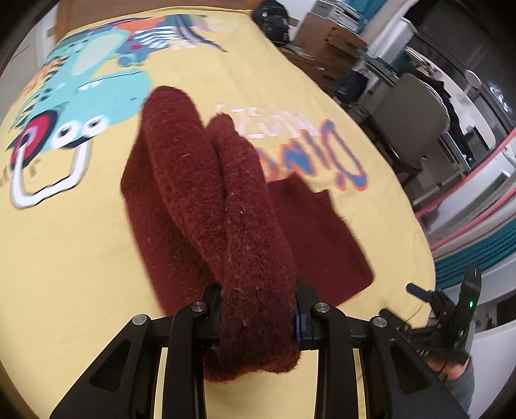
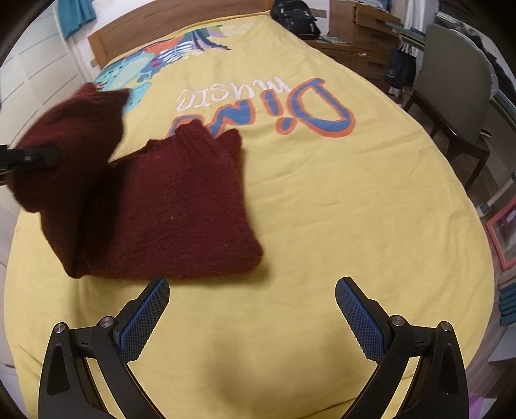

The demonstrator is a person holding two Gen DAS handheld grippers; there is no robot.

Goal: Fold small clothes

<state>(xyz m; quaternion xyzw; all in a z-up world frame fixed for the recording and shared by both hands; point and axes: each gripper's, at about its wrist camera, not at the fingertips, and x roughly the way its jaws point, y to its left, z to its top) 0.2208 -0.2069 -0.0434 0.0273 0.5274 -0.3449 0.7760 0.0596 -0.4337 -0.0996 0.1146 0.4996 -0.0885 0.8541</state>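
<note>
Maroon knitted wool garment (image 1: 206,206) pinched in left gripper (image 1: 258,319), one end raised off the bed.
Right gripper (image 2: 251,317) spread wide and holding nothing, blue ribbed pads (image 2: 145,317) just short of the garment's near edge. The rest of the garment lies flat on the yellow bedspread with dinosaur print (image 2: 322,209). Beyond: wooden headboard (image 2: 180,19), black backpack (image 2: 295,17), grey chair (image 2: 454,83) at right.
</note>
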